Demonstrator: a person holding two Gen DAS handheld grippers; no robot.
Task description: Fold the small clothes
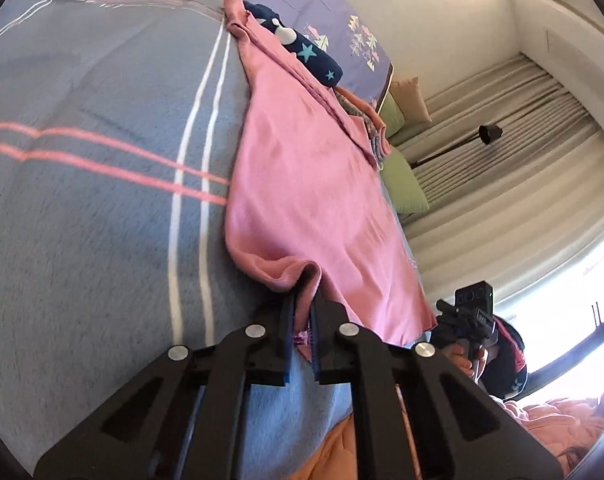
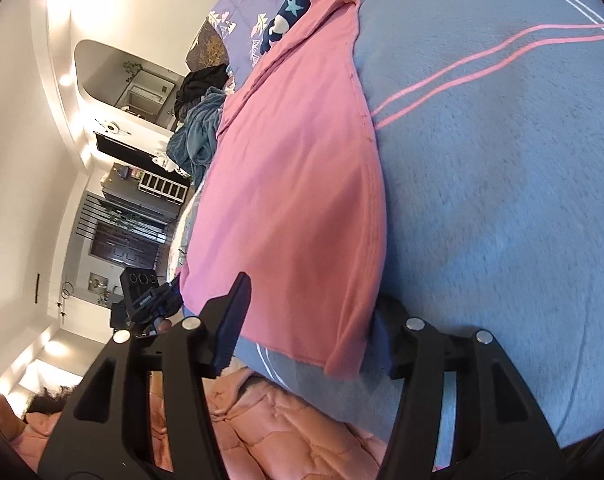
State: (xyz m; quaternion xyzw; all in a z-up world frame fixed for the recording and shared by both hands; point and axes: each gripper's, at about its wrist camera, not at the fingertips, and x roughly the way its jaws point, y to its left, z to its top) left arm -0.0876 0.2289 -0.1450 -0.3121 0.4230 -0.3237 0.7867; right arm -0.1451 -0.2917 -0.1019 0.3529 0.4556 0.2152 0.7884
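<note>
Left tool (image 1: 302,300) pinches the pink garment's (image 1: 302,168) near corner on the bed (image 1: 82,200); right tool (image 2: 310,312) straddles its other corner, half-open.

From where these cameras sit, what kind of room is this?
Most likely a bedroom at home. A pink garment lies spread on a bed's blue-grey blanket, a green pillow sits beside it, and grey curtains cover a bright window.
</note>
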